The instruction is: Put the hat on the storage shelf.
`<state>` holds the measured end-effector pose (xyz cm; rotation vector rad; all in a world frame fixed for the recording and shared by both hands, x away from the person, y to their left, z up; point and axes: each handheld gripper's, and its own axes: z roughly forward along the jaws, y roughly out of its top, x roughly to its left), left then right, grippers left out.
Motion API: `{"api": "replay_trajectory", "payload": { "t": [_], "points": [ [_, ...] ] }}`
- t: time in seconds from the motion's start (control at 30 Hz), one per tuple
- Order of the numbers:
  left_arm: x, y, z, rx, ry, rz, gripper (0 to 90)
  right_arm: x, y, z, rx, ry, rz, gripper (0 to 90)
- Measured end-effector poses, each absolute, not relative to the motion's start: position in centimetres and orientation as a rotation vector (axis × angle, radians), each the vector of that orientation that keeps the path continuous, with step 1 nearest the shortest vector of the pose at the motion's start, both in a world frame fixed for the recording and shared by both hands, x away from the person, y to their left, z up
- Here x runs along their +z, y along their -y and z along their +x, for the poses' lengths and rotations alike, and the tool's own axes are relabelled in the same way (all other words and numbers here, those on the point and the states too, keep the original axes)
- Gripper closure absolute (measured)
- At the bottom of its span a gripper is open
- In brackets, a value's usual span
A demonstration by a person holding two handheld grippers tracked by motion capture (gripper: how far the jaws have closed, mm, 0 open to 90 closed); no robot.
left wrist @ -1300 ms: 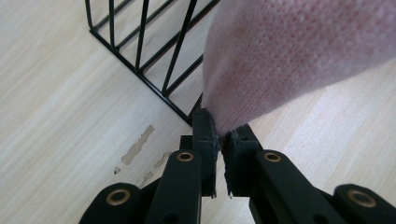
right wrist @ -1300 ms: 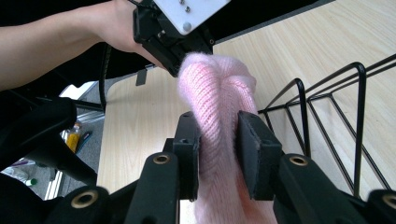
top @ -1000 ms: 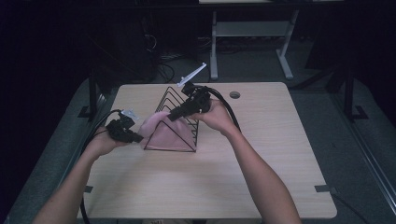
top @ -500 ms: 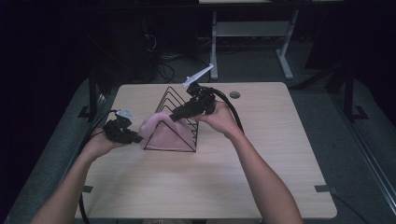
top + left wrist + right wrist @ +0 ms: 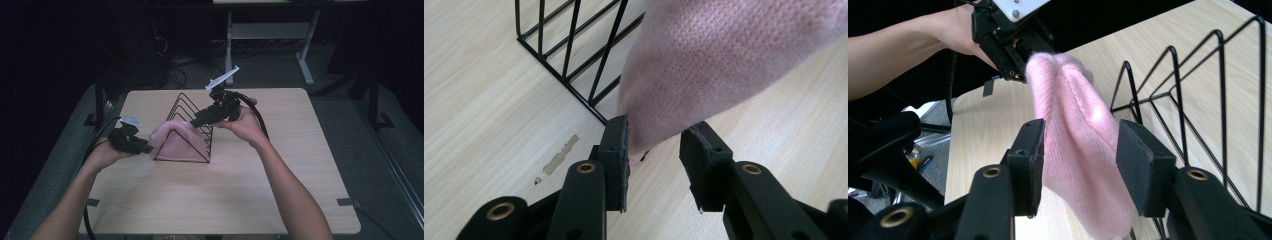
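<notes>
Where the wooden table [image 5: 280, 190] stretches pale under the high view, a black wire rack [image 5: 192, 120] of triangular dividers stands a little left of the table's middle, nearer the far edge than the near one. A pink knitted cloth [image 5: 175, 142] is draped over the rack's near-left end, its bulk resting against the front triangle and spilling toward the left edge of the table.

The person's forearms come in from the near edge. The right gripper [image 5: 196, 121] reaches over the rack from the right, angled down toward the top of the cloth. In the right gripper view its jaws have just been opening and stand apart, with the cloth [image 5: 1083, 150] hanging between them; the left pad [image 5: 1034, 150] lies close against the knit, while the other pad seems to stand just clear, though the fold hides the exact gap.

The left gripper [image 5: 147, 148] sits low at the rack's left side, near the table's left edge. In the left gripper view its jaws have also just been opening and are parted, the lower tip of the cloth [image 5: 714, 70] dipping between them and brushing one pad [image 5: 620, 150], not pinched. The rack's wires [image 5: 574, 55] stand just beyond, and a small scuff [image 5: 560, 155] marks the tabletop beside that jaw.
</notes>
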<state>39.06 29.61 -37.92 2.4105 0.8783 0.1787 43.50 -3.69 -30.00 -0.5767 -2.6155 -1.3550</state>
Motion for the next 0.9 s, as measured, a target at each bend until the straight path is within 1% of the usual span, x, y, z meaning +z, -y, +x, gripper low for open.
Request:
{"api": "replay_trajectory", "payload": {
  "t": [0.2, 0.33, 0.47, 0.6, 0.73, 0.8, 0.9],
  "points": [
    [-37.8, -29.6, 38.9, 0.187, -0.878, 2.407, 62.7, -30.0, 4.7, 43.3, -1.366, 2.626, -0.602, 51.6],
    [-37.5, -29.6, 38.7, 0.190, -0.885, 2.396, 58.9, -29.9, 5.7, 43.2, -1.389, 2.621, -0.633, 50.0],
    [-37.2, -29.7, 38.5, 0.184, -0.893, 2.377, 57.3, -29.9, 6.7, 43.2, -1.404, 2.623, -0.660, 48.3],
    [-37.1, -29.9, 38.5, 0.191, -0.916, 2.365, 54.9, -30.0, 7.6, 43.2, -1.386, 2.631, -0.706, 44.7],
    [-36.9, -30.0, 38.4, 0.207, -0.917, 2.361, 50.6, -30.1, 8.4, 43.1, -1.399, 2.639, -0.735, 41.4],
    [-36.9, -30.0, 38.2, 0.228, -0.923, 2.359, 45.9, -30.2, 8.8, 43.1, -1.399, 2.645, -0.750, 39.9],
    [-36.9, -30.0, 38.2, 0.223, -0.928, 2.350, 42.5, -30.4, 9.6, 43.0, -1.394, 2.645, -0.785, 37.3]
  ]
}}
